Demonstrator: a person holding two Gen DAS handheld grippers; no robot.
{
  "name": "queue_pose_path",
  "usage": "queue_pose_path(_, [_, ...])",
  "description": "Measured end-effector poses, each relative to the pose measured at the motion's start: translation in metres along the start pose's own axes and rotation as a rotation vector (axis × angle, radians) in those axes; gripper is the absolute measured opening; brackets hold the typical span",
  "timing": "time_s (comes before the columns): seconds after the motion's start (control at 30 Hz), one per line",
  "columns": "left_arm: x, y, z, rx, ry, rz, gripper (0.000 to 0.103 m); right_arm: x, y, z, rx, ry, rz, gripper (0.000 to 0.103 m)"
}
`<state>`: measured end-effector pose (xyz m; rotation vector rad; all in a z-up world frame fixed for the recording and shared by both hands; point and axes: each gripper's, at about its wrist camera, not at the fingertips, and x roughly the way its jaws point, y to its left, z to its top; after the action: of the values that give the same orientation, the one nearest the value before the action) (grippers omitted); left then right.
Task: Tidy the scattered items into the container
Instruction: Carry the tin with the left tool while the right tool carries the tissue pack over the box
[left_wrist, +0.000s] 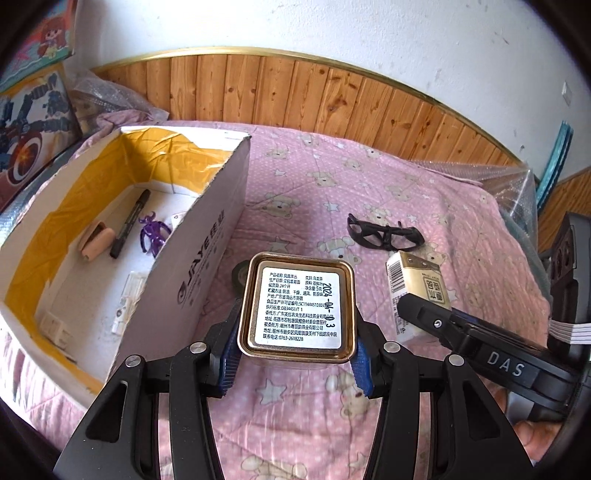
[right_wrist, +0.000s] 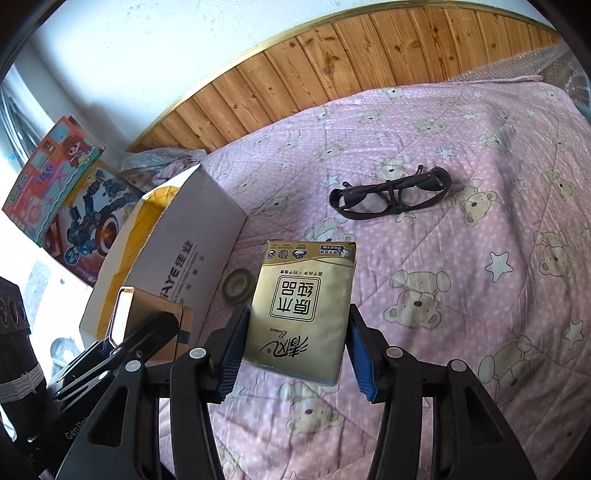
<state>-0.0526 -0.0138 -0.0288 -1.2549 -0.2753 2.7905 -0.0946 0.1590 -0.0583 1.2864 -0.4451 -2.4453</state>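
The left gripper (left_wrist: 295, 332) grasps a tea tin (left_wrist: 298, 307) between its fingers. The right gripper (right_wrist: 293, 347) grasps a tissue pack (right_wrist: 301, 310); black glasses (right_wrist: 391, 197) lie beyond its fingers on the bed (right_wrist: 480, 258).

A square gold tin (left_wrist: 297, 308), label side up, is held above the pink quilt beside the open white cardboard box (left_wrist: 207, 236). A gold tissue pack (right_wrist: 301, 310) is held too. Black glasses (right_wrist: 391, 197) and a tape roll (right_wrist: 238, 285) are left on the quilt.

Pink bear-print quilt (right_wrist: 480, 206), wooden wall panelling (left_wrist: 332, 96), toy boxes (right_wrist: 55, 184).
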Motion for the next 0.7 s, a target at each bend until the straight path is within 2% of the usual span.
queue_pose_path(0.33, [-0.045, 0.003, -0.007, -0.013, -0.055, -0.06, 0.052, -0.018, 0.013, -0.026, -0.061, -0.003, -0.023, 0.052])
queue_pose_path(0.7, [-0.074, 0.019, -0.018, -0.051, -0.072, -0.114, 0.052, -0.039, 0.019, -0.052, -0.087, -0.01, -0.051, 0.052])
